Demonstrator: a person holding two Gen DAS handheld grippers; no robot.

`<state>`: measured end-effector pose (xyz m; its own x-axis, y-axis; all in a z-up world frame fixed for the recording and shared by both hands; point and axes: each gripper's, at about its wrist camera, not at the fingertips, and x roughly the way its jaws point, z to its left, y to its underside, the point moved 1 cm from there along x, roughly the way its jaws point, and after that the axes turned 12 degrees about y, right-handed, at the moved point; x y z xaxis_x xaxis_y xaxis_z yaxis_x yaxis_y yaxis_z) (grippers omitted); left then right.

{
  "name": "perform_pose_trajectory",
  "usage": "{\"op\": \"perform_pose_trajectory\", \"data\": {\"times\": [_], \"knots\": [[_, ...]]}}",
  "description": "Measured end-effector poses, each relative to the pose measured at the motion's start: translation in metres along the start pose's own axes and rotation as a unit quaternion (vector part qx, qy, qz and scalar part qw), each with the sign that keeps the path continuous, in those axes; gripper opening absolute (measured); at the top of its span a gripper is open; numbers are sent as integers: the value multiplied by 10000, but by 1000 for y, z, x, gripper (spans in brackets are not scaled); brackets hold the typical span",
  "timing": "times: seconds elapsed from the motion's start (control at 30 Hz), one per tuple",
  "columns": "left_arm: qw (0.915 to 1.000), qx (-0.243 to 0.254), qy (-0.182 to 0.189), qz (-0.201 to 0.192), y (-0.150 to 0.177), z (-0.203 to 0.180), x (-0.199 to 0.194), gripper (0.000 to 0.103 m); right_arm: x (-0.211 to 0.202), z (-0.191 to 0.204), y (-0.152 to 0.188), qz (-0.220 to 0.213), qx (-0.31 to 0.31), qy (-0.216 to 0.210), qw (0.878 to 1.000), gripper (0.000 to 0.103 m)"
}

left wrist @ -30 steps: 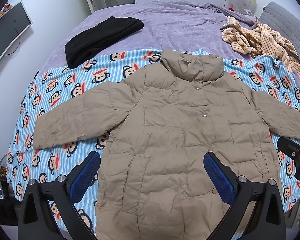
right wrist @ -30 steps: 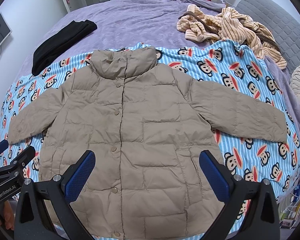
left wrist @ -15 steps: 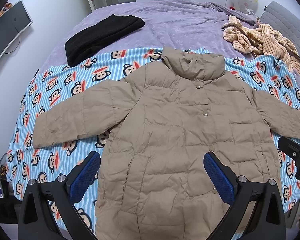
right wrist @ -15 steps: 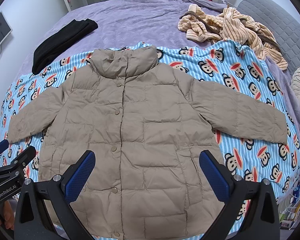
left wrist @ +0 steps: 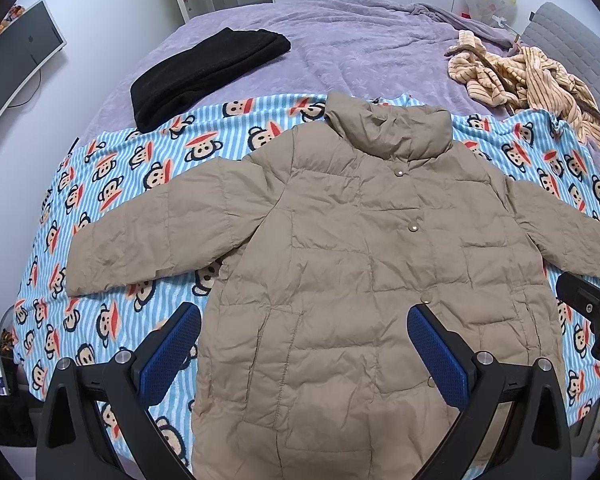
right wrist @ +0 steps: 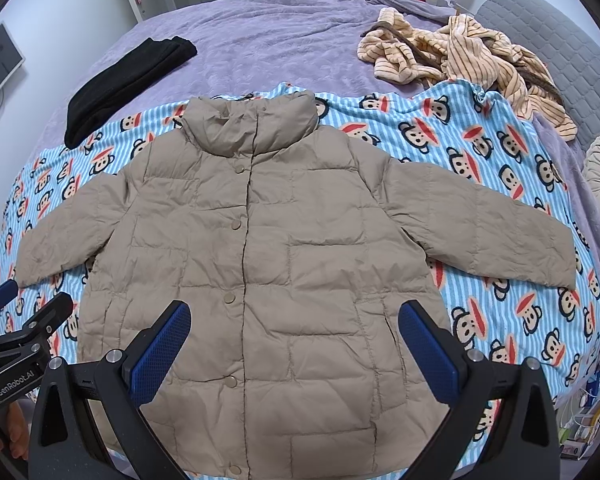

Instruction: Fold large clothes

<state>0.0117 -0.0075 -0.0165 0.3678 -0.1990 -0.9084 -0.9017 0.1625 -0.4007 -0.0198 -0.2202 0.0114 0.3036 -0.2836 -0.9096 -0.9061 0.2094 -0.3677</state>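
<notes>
Hand-held grippers (left wrist: 304,350) (right wrist: 294,346): black frames, blue textured pads, silver screws, "GenRobot.AI" marking.

Left gripper (left wrist: 303,350): hovering in the air with its jaws spread wide, gripping nothing; both blue pads facing inward across the gap.
Left gripper fingers (left wrist: 171,354): black arms angling up and outward from the near edge of the left wrist view.
Right gripper (right wrist: 294,346): also hanging with its jaws wide apart, clamping nothing.
Right gripper fingers (right wrist: 428,350): blue pads showing, black arms rising from the near edge.
Relative pose: the two grippers sitting side by side, each one peeking in at the other's view edge.
Hand (right wrist: 14,428): wrapping the left gripper's handle, partly showing at the near left.
</notes>
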Motion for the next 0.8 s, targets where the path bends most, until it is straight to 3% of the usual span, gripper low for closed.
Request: {"op": "perform_pose_trajectory", "data": {"times": [0.8], "knots": [[10000,-60,17,65,1,2,4,103,0,1,-1,14,-11,1,10000,103]]}}
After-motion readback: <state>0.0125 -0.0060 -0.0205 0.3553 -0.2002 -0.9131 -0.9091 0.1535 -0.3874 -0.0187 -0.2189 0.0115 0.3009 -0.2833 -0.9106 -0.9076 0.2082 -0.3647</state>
